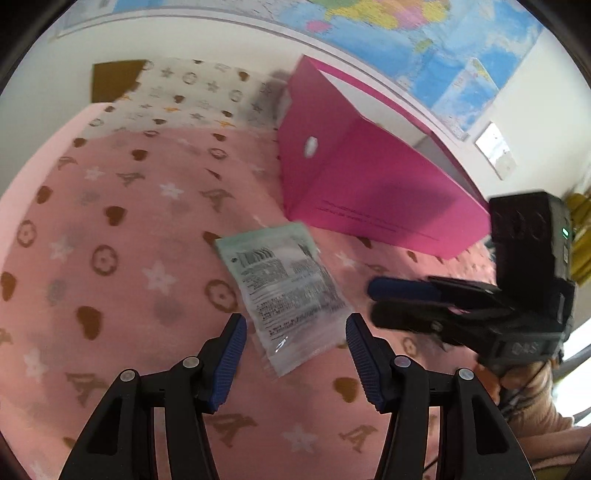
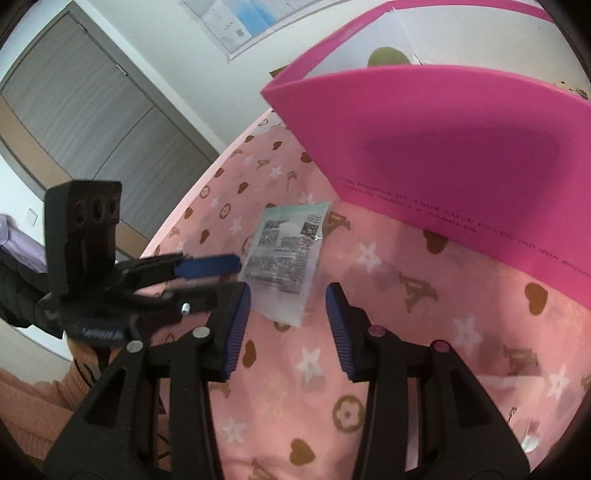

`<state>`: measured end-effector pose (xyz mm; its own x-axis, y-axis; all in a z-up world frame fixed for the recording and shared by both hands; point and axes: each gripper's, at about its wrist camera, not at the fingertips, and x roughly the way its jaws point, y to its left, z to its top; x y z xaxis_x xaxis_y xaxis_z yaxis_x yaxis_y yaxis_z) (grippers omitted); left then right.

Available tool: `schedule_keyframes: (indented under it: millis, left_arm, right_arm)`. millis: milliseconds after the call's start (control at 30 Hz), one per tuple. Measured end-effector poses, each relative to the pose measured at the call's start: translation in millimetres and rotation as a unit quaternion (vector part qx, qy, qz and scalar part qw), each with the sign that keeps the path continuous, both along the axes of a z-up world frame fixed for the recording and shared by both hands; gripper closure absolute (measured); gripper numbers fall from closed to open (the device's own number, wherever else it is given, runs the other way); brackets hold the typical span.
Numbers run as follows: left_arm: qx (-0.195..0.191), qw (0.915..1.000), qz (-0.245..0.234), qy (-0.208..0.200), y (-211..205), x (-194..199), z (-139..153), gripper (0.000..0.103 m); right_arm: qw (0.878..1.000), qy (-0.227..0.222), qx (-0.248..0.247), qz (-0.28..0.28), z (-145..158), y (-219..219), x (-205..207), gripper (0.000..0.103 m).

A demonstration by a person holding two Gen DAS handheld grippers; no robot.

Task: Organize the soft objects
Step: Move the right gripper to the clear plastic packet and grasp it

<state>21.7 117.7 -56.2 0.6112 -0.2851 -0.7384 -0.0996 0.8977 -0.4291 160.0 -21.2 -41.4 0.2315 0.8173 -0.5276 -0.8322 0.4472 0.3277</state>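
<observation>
Lying flat, packet [image 1: 284,291] just ahead of left claw [image 1: 295,332].

A pink patterned blanket [image 1: 110,240] covers the bed; a flat plastic packet [image 1: 284,291] and a magenta paper bag [image 1: 369,184] lie on it.

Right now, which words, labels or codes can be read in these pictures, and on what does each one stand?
Pink paper bag: "TRUE LOVE NEVER DID RUN", partly legible; the rest of its print is blurred.
Packet: dense print and a square code, too small to read.
Wall map: labels too blurred to read.
</observation>
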Motion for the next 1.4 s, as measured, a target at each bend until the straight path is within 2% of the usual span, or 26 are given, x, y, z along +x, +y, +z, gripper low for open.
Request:
schedule_keyframes:
  millis: [67, 200, 267, 333, 467, 567, 667, 767, 833, 933, 1067, 1133, 1233, 1333, 1400]
  left_arm:
    - [-0.017, 0.9995, -0.025, -0.002, -12, 1, -2, 0.047]
    - [-0.025, 0.9966, -0.078, -0.008, -41, 7, -4, 0.047]
    - [-0.01, 0.995, -0.098, -0.011, -51, 8, -1, 0.047]
    - [-0.002, 0.9953, -0.093, -0.027, -45, 5, 7, 0.047]
    - [0.036, 0.9977, -0.033, -0.047, -14, 7, 25, 0.047]
    - [0.055, 0.9978, -0.015, -0.034, 3, 20, 22, 0.047]
    - [0.058, 0.9979, -0.028, -0.005, 9, 37, 11, 0.047]
    - [0.035, 0.9979, -0.053, 0.01, 6, 43, 1, 0.047]
    - [0.033, 0.9972, -0.067, 0.008, 2, 44, 3, 0.047]
    - [0.037, 0.9969, -0.069, 0.007, -3, 41, 5, 0.049]
    - [-0.003, 0.9979, -0.064, 0.004, 3, 35, 5, 0.05]
    - [-0.018, 0.9979, -0.063, 0.004, 4, 35, 3, 0.054]
    - [-0.016, 0.998, -0.061, 0.003, 0, 32, 4, 0.056]
    - [-0.022, 0.9974, -0.069, -0.003, -6, 30, 6, 0.063]
    - [-0.003, 0.9977, -0.068, -0.01, -11, 29, 10, 0.072]
  right_arm:
    - [1.0, -0.002, 0.001, -0.011, 0, -5, 0, 0.058]
    - [0.999, 0.004, 0.005, -0.046, 0, -25, 8, 0.058]
    - [0.998, 0.01, 0.009, -0.054, -1, -33, 9, 0.058]
    - [0.998, 0.013, 0.01, -0.054, -3, -35, 8, 0.058]
    - [0.999, 0.024, 0.008, -0.045, -10, -21, 9, 0.058]
    - [0.999, 0.024, 0.004, -0.045, -11, -10, 11, 0.058]
    - [0.999, 0.021, 0.006, -0.047, -10, -1, 13, 0.058]
    - [0.998, 0.026, 0.015, -0.049, -10, 7, 15, 0.058]
    - [0.998, 0.032, 0.023, -0.049, -11, 10, 17, 0.058]
    - [0.997, 0.045, 0.039, -0.045, -14, 8, 20, 0.057]
    - [0.996, 0.065, 0.061, -0.028, -19, 2, 19, 0.058]
    - [0.996, 0.063, 0.062, -0.024, -20, 1, 16, 0.058]
    - [0.996, 0.061, 0.055, -0.034, -21, -6, 16, 0.058]
    - [0.997, 0.044, 0.043, -0.049, -19, -5, 14, 0.058]
    - [0.997, 0.039, 0.039, -0.052, -18, -9, 14, 0.058]
